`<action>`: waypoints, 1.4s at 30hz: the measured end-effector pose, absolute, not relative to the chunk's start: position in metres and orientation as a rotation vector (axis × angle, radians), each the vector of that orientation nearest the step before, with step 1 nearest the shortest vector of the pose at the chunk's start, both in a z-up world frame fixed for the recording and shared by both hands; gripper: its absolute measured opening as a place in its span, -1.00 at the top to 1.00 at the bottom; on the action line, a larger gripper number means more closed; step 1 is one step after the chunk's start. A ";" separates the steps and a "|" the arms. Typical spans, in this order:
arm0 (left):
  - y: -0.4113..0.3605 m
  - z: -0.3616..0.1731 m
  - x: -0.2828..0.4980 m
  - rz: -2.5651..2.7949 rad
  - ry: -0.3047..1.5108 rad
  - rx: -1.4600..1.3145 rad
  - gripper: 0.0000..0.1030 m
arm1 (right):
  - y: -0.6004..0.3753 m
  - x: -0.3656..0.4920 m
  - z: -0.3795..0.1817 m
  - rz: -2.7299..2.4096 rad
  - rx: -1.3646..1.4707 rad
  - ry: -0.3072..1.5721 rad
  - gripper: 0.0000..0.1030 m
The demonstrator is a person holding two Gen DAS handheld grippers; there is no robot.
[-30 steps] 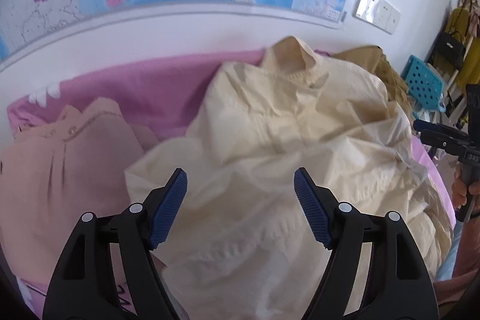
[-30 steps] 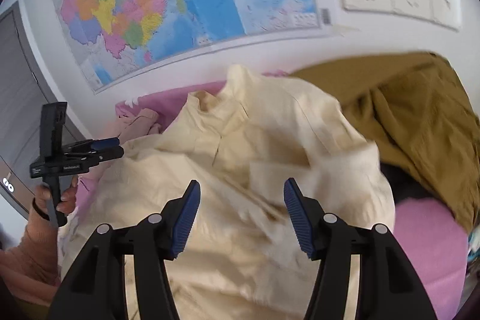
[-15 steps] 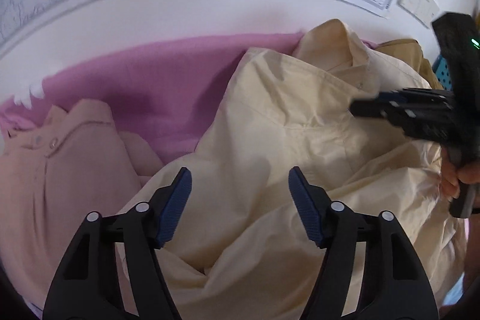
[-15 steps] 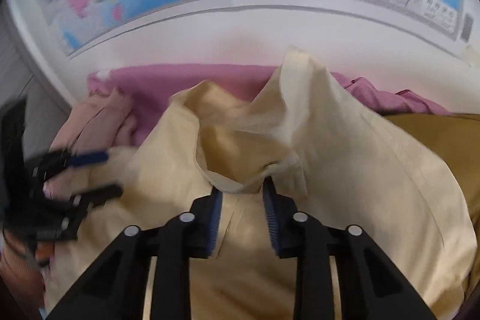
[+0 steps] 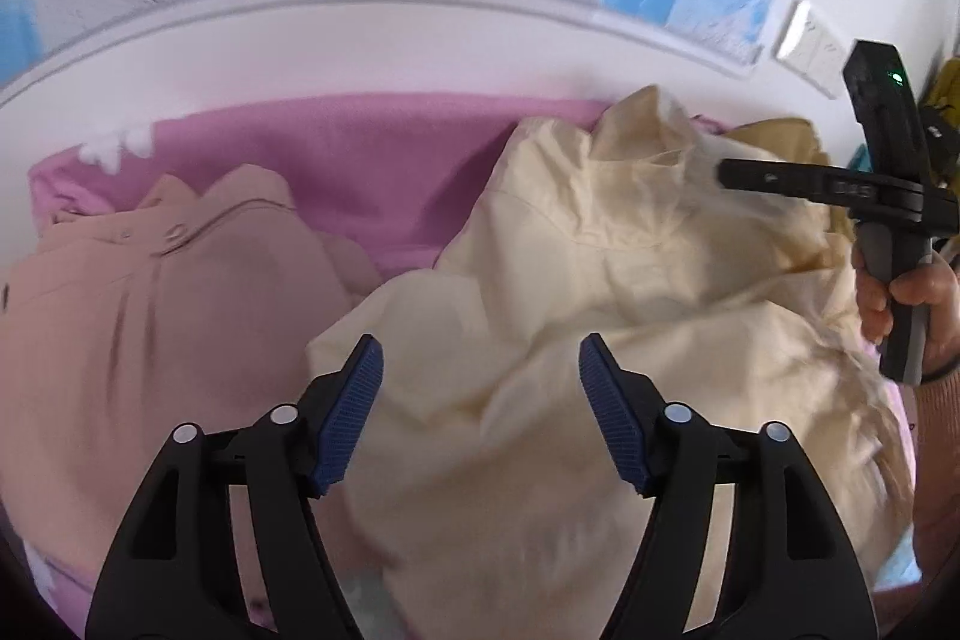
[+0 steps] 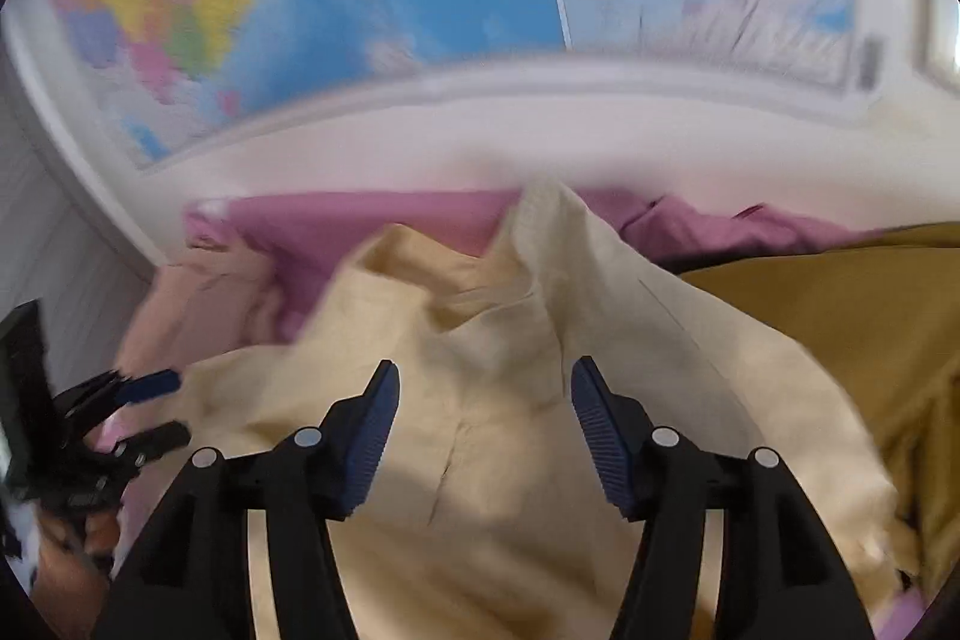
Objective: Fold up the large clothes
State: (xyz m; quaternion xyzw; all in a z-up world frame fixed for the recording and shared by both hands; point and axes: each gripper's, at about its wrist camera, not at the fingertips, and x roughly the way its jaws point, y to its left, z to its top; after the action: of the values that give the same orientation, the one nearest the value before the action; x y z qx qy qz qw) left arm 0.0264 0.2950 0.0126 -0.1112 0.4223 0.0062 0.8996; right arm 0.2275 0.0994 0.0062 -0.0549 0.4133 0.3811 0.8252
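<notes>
Half a second earlier the right gripper (image 6: 483, 436) had its blue pads nearly together just below the collar of the cream shirt (image 6: 498, 340); its jaws now stand wide apart above the shirt's front, holding nothing. The collar, then standing in a raised peak, now lies lower and slacker toward the far edge of the pink bedcover (image 6: 372, 220). In the left wrist view the left gripper (image 5: 480, 388), jaws equally wide throughout, has drawn back from the shirt's shoulder to the crumpled near fold, and more of the peach garment (image 5: 156, 316) shows at the left.
</notes>
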 end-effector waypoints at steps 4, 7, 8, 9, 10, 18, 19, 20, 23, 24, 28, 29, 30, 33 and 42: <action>0.291 0.028 -0.019 -0.013 0.818 -0.228 -0.51 | 0.067 0.171 0.021 0.925 -0.159 0.831 -0.15; 0.282 0.031 -0.054 -0.036 0.803 -0.233 -0.64 | 0.055 0.130 0.004 0.965 -0.234 0.846 -0.15; 0.280 0.031 -0.059 -0.039 0.803 -0.237 -0.66 | 0.055 0.120 -0.003 0.973 -0.254 0.854 -0.15; 0.277 0.028 -0.073 -0.050 0.806 -0.249 -0.68 | 0.055 0.109 -0.011 0.973 -0.281 0.854 -0.15; 0.275 0.024 -0.082 -0.056 0.810 -0.263 -0.70 | 0.055 0.097 -0.021 0.969 -0.324 0.851 -0.15; 0.263 0.003 -0.143 -0.080 0.870 -0.326 -0.74 | 0.034 0.102 -0.060 0.903 -0.283 0.902 -0.06; 0.259 -0.001 -0.150 -0.086 0.878 -0.329 -0.74 | 0.029 0.102 -0.057 0.903 -0.255 0.902 -0.06; 0.256 -0.004 -0.155 -0.094 0.888 -0.335 -0.75 | 0.024 0.101 -0.054 0.907 -0.233 0.900 -0.07; 0.251 -0.018 -0.164 -0.093 0.921 -0.345 -0.75 | 0.008 0.091 -0.041 0.926 -0.184 0.869 -0.19; 0.251 -0.023 -0.168 -0.095 0.931 -0.366 -0.75 | 0.004 0.089 -0.036 0.926 -0.177 0.858 -0.23; 0.254 -0.035 -0.177 -0.120 0.946 -0.432 -0.75 | -0.035 0.069 -0.021 0.932 -0.101 0.832 -0.32; 0.255 -0.039 -0.180 -0.137 0.949 -0.453 -0.76 | -0.046 0.066 -0.017 0.929 -0.079 0.830 -0.35; 0.256 -0.041 -0.182 -0.154 0.948 -0.475 -0.76 | -0.055 0.063 -0.016 0.927 -0.057 0.827 -0.40; 0.258 -0.046 -0.192 -0.244 0.911 -0.578 -0.76 | -0.093 0.055 -0.019 0.863 0.003 0.825 -0.58; 0.234 -0.065 -0.209 -0.308 0.972 -0.599 -0.89 | -0.192 0.025 -0.085 0.775 0.255 0.994 -0.75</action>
State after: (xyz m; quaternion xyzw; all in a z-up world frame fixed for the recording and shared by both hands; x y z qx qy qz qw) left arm -0.2090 0.2337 -0.0650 -0.2822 0.4580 -0.1452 0.8304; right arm 0.0251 -0.1917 -0.0855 0.1189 0.4634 0.3616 0.8003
